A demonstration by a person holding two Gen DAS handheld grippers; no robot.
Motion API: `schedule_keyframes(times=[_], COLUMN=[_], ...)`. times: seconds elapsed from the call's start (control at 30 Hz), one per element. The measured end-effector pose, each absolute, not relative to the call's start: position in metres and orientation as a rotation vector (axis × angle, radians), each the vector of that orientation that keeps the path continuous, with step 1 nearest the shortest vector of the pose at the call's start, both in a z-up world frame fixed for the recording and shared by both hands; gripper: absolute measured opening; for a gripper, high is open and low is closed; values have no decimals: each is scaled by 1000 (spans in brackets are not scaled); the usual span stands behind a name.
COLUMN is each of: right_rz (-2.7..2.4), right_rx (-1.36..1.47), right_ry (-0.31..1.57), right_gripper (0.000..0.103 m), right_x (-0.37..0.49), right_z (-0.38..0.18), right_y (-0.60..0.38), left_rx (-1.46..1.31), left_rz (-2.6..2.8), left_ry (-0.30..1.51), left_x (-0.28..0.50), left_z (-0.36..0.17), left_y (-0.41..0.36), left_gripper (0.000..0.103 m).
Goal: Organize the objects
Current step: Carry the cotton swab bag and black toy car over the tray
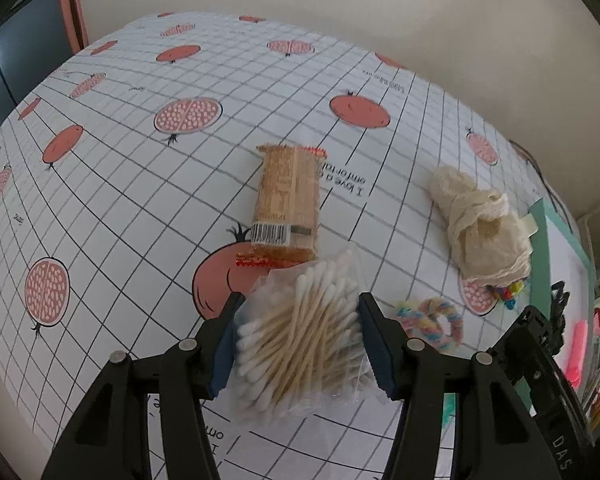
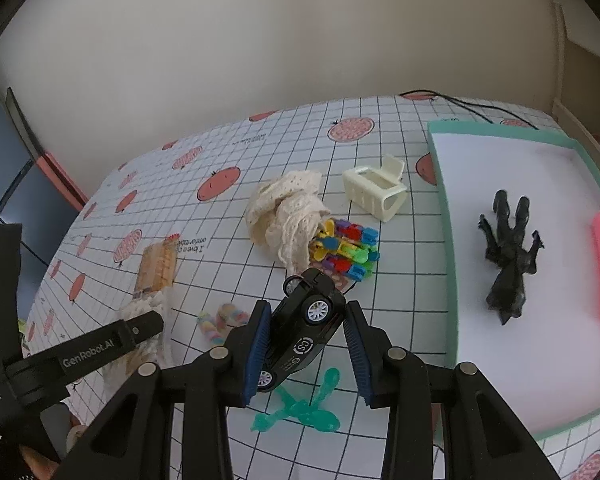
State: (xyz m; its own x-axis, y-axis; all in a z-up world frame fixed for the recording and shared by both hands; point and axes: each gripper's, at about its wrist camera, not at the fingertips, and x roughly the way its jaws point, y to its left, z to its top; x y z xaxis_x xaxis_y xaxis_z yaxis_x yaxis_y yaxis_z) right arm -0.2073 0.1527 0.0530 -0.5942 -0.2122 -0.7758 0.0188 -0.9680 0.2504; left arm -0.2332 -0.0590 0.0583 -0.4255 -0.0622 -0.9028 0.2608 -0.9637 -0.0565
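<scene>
Glossy black plastic toy car point(image 2: 304, 328), wooden-stemmed cotton swabs point(image 1: 300, 336) in a clear crinkly bag, rough cream lace cloth point(image 2: 286, 210), and smooth printed tabletop point(image 1: 140, 184) covering.

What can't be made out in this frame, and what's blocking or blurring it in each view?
- Snack bar, left wrist view: label print too blurred to read; near end covered by the cotton swabs.
- Tray, left wrist view: contents mostly cut off by the edge and the right gripper.
- Toy car, right wrist view: whether the pads actually clamp it is unclear.
- Clips, right wrist view: partly hidden under the lace cloth.
</scene>
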Motion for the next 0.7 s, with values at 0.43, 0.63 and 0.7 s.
schedule_keyframes(times=[0.43, 0.63, 0.7], right_rz=[-2735, -2778, -2793], right_rx=[1295, 1306, 1310], right_ry=[-366, -393, -407], right_gripper=[40, 40, 40], right_x=[-195, -188, -186], right_z=[75, 80, 82], right_y=[194, 223, 234], left_rx=[1523, 1537, 1543], left_rz=[-2624, -2670, -2686], left_ry=[230, 189, 180], left_x=[-224, -221, -219], left_z=[83, 83, 83], left_y=[-6, 20, 28], left_gripper=[58, 58, 58])
